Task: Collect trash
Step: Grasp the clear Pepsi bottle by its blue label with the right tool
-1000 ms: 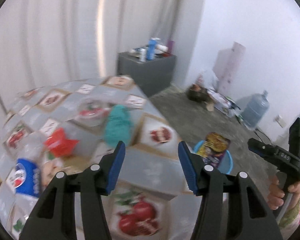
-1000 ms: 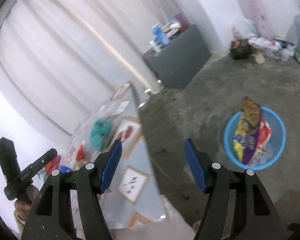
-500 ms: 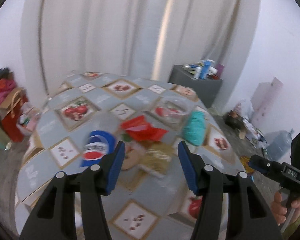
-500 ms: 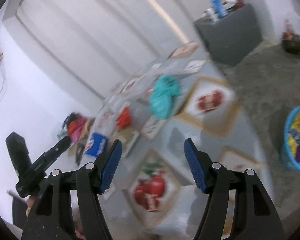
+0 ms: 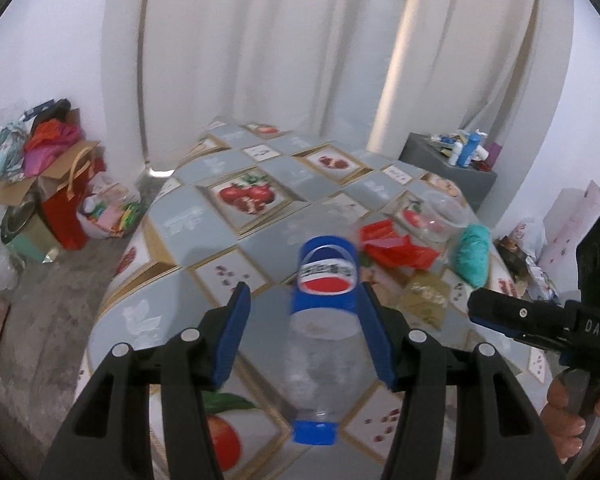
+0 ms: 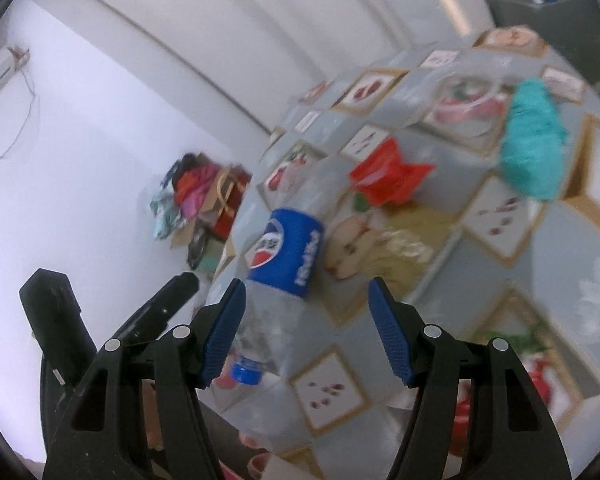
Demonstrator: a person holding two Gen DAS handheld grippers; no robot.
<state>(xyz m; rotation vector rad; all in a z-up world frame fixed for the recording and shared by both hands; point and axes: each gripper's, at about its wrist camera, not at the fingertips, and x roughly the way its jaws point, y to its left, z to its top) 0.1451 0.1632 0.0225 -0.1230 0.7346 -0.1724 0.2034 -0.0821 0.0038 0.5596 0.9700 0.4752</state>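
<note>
Left wrist view: clear, blue-labelled bottle lies cap-forward between both grippers' spread fingers.

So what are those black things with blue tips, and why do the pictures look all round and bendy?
Those are two grabbing tools that a person holds, one in each hand. Each has a small wide-eye camera looking along its fingers, which bends the picture. One picture comes from the left tool, the other from the right tool. Both are open and hold nothing. On the table with the grey fruit-print cloth lies a clear plastic bottle with a blue label and blue cap, between the left tool's fingers. Behind it are a crumpled red wrapper, a gold wrapper, a clear plastic cup and a teal fluffy bundle. At the right edge of the left picture you see the right tool from outside.
</note>
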